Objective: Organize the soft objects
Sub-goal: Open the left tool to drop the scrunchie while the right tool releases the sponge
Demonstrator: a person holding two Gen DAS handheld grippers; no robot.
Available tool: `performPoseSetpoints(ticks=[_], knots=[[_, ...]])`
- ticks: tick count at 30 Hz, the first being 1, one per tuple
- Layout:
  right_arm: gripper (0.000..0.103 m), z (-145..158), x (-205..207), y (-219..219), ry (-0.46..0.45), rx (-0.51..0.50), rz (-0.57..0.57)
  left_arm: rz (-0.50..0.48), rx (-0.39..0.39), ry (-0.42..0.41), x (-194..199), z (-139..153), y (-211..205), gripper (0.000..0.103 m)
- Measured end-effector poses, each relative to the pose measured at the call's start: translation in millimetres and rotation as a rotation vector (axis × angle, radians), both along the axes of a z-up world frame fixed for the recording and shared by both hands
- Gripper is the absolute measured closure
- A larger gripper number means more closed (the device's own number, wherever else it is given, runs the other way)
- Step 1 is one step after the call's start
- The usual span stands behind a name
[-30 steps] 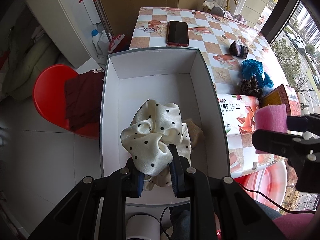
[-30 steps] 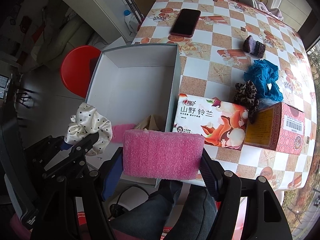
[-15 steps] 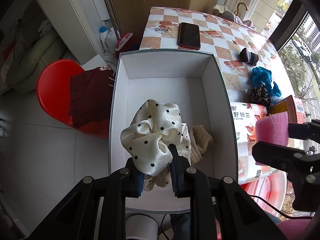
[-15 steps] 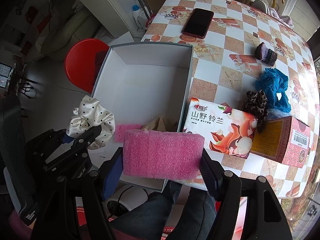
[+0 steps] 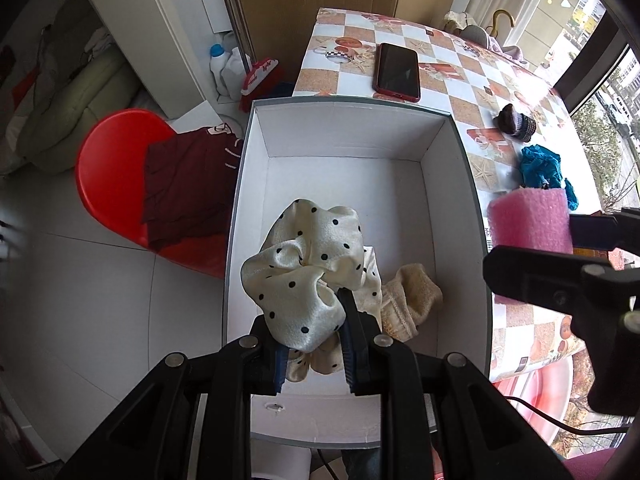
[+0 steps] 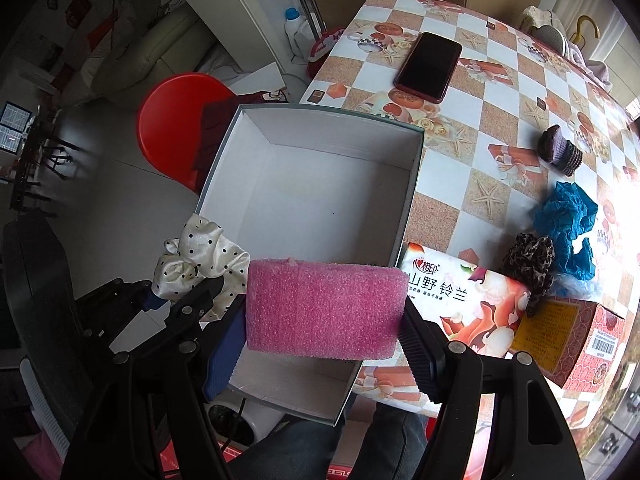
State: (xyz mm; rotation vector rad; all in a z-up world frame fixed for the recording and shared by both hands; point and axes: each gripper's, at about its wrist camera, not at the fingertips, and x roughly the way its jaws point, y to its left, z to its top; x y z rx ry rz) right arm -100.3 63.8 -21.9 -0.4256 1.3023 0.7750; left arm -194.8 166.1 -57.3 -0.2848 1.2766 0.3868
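My left gripper is shut on a cream polka-dot scrunchie, held over the near part of the white box. A beige sock lies on the box floor just right of it. My right gripper is shut on a pink foam block, which hangs over the box's near right corner. The left gripper with the scrunchie shows at the left of the right wrist view, and the foam block at the right of the left wrist view.
On the checkered table lie a phone, a dark knitted piece, blue crumpled material, a leopard scrunchie, a tissue pack and a red carton. A red stool with dark cloth stands left of the box.
Both grippers have shifted toward the box. The pink foam now covers the box's near right part, and the scrunchie sits a little lower over the box floor.
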Motion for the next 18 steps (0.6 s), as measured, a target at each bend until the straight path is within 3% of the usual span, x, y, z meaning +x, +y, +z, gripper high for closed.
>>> performPoseSetpoints(ticks=[11, 15, 18], knots=[[0.030, -6.3, 6.0, 12.9, 0.042, 0.014, 0.036, 0.018, -0.025, -0.003, -3.9, -4.2, -0.2, 0.075], [0.029, -8.4, 9.5, 13.1, 0.057, 0.018, 0.039, 0.013, -0.017, -0.021, -5.1, -1.7, -3.5, 0.041], [0.017, -6.1, 11.2, 11.9, 0.055, 0.034, 0.035, 0.014, -0.013, -0.047, -6.6, 2.8, -4.7, 0.023]])
